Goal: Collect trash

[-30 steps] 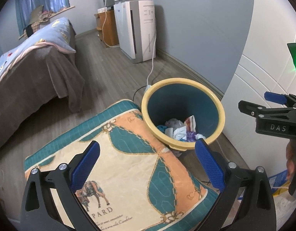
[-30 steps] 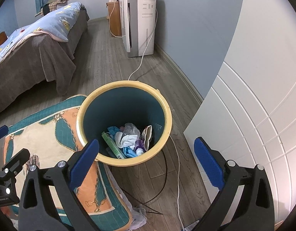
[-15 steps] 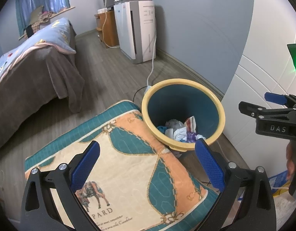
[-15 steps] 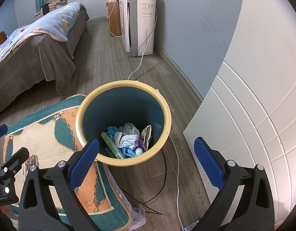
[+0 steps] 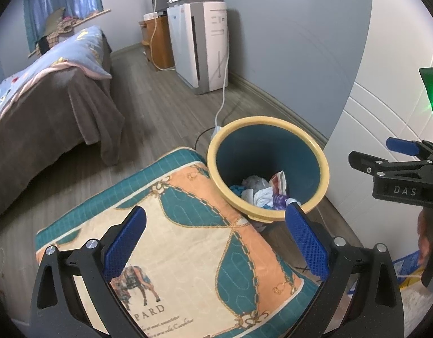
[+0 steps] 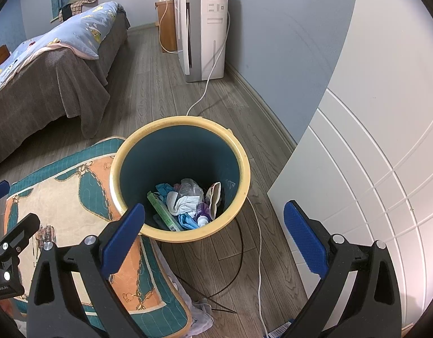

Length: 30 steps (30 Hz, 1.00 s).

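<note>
Hovering with jaws wide and empty, both the left gripper (image 5: pixel 215 238) and right gripper (image 6: pixel 215 232) frame the bin (image 6: pixel 179 180) at frame centre; approach remaining litter slowly, squarely.

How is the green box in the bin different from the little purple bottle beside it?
The green box is long, flat and straight-edged; the purple bottle is short and rounded with a white cap. The box leans against the bin's inner wall, while the bottle lies among crumpled white paper. Both sit in the bin's bottom, held by neither gripper.
</note>
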Each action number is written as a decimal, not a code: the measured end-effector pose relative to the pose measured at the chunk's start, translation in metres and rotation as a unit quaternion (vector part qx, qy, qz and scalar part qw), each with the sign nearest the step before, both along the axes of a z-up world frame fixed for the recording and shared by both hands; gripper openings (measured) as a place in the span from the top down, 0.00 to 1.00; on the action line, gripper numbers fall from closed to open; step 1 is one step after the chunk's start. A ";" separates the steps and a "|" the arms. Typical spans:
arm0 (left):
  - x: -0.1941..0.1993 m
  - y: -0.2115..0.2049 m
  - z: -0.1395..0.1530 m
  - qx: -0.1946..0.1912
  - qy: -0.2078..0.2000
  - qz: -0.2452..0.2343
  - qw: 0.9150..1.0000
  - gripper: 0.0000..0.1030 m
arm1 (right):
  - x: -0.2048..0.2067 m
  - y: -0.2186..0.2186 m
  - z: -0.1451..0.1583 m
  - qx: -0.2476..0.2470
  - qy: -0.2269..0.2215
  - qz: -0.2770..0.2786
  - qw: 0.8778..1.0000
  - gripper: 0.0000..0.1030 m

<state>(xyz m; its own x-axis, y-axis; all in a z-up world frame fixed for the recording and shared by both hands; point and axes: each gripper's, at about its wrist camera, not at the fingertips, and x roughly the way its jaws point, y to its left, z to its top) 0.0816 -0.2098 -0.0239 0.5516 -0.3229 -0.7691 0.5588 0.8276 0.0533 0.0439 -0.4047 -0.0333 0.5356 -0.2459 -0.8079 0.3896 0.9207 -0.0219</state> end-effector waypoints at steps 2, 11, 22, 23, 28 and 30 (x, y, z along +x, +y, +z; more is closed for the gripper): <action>0.000 0.000 0.000 -0.001 0.001 -0.001 1.000 0.05 | 0.000 0.000 0.000 0.000 0.000 0.000 1.000 0.06; 0.000 -0.001 -0.001 0.000 0.001 -0.001 1.000 0.05 | 0.000 0.000 0.000 0.000 0.001 0.000 1.000 0.06; -0.001 -0.003 -0.001 -0.001 0.001 -0.002 1.000 0.05 | 0.001 0.000 0.000 0.000 0.002 0.000 1.000 0.06; -0.001 -0.003 -0.001 0.001 0.001 -0.003 1.000 0.05 | 0.000 0.000 0.000 0.000 0.002 0.000 1.000 0.06; -0.001 -0.005 -0.003 0.011 0.003 -0.004 1.000 0.05 | -0.002 -0.001 -0.002 0.000 0.003 -0.001 1.000 0.06; -0.002 -0.005 -0.002 0.011 0.005 -0.007 1.000 0.05 | -0.002 -0.002 -0.002 0.002 0.003 -0.002 1.000 0.06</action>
<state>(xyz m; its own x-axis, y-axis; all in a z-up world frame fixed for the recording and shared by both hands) 0.0800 -0.2150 -0.0256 0.5396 -0.3137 -0.7812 0.5710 0.8183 0.0657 0.0414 -0.4063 -0.0357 0.5293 -0.2444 -0.8125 0.3937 0.9190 -0.0200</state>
